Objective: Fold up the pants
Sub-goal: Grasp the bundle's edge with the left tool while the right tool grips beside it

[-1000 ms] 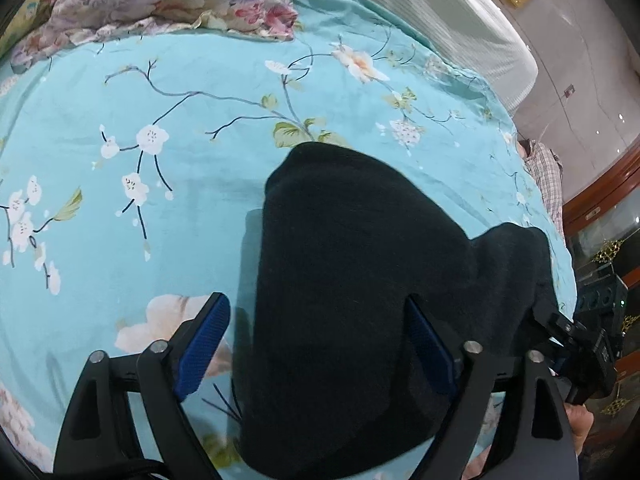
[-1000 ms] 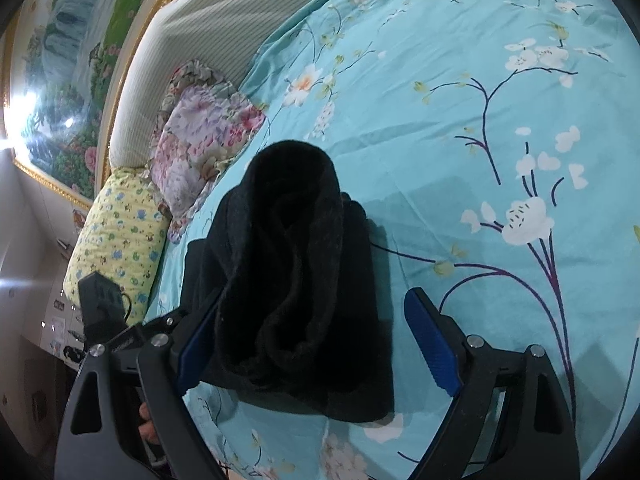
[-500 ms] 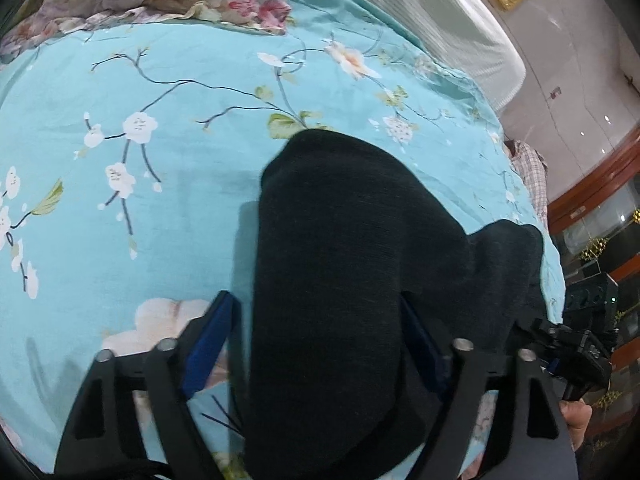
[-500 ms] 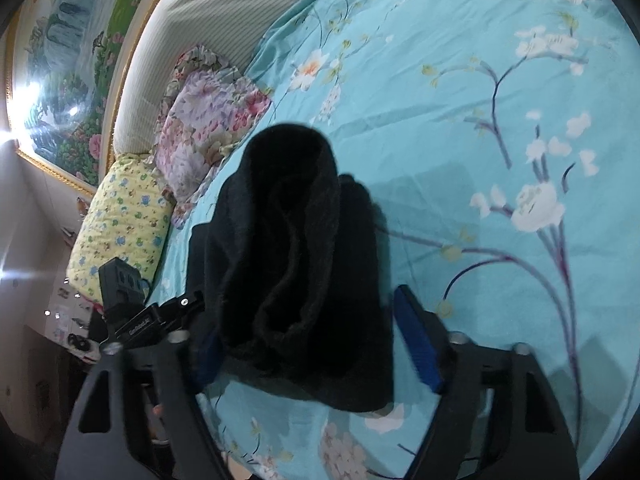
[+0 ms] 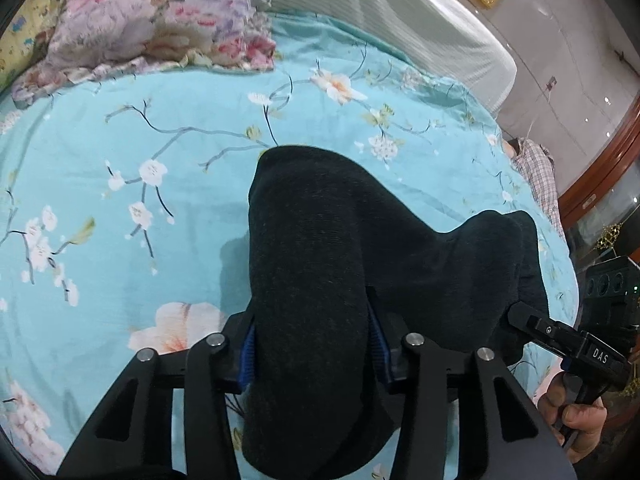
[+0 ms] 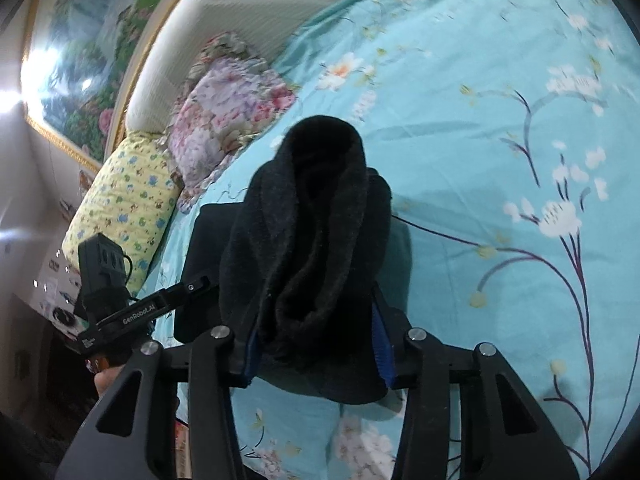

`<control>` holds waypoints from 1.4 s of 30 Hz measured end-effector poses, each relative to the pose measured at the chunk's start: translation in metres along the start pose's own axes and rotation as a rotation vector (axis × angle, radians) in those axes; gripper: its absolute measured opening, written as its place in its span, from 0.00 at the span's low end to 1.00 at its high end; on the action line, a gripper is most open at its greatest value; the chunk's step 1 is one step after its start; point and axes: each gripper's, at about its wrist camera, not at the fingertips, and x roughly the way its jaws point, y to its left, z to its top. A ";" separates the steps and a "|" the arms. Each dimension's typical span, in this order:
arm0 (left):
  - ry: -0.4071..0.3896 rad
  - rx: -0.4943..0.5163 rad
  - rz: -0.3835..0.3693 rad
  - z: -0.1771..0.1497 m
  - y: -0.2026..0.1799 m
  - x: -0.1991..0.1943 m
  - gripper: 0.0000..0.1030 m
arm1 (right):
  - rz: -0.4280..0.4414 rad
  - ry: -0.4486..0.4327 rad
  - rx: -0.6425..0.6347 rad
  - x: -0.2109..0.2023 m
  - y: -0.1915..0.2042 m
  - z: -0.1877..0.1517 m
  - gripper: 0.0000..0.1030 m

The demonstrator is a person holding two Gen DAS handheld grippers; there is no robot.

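The black pants [image 5: 320, 248] lie as a thick folded bundle on the turquoise flowered bed cover [image 5: 120, 168]. My left gripper [image 5: 312, 344] is shut on the near end of the bundle, its blue pads pressed against both sides. In the right wrist view the pants [image 6: 316, 216] show rolled layers, and my right gripper [image 6: 316, 344] is shut on their other end. The right gripper also shows at the right edge of the left wrist view [image 5: 560, 336], and the left one at the left of the right wrist view [image 6: 160, 304]. The bundle seems lifted slightly off the cover.
A floral pillow [image 5: 152, 20] and a yellow pillow [image 6: 124, 200] lie at the head of the bed by the white padded headboard [image 5: 420, 20]. A plaid cloth [image 5: 536, 168] lies at the bed's right edge, beside wooden furniture [image 5: 600, 176].
Both grippers went from open around the pants to shut on them. The bundle is now pinched at each end and seems raised a little.
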 end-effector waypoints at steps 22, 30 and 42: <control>-0.063 -0.119 0.063 -0.003 0.051 -0.045 0.51 | 0.039 0.014 -0.161 0.019 0.053 0.025 0.39; 0.047 -0.162 -0.009 -0.007 0.063 -0.009 0.71 | 0.045 0.022 -0.141 0.019 0.046 0.023 0.39; 0.021 -0.136 -0.173 -0.007 0.047 -0.007 0.23 | 0.071 0.013 -0.143 0.015 0.051 0.025 0.39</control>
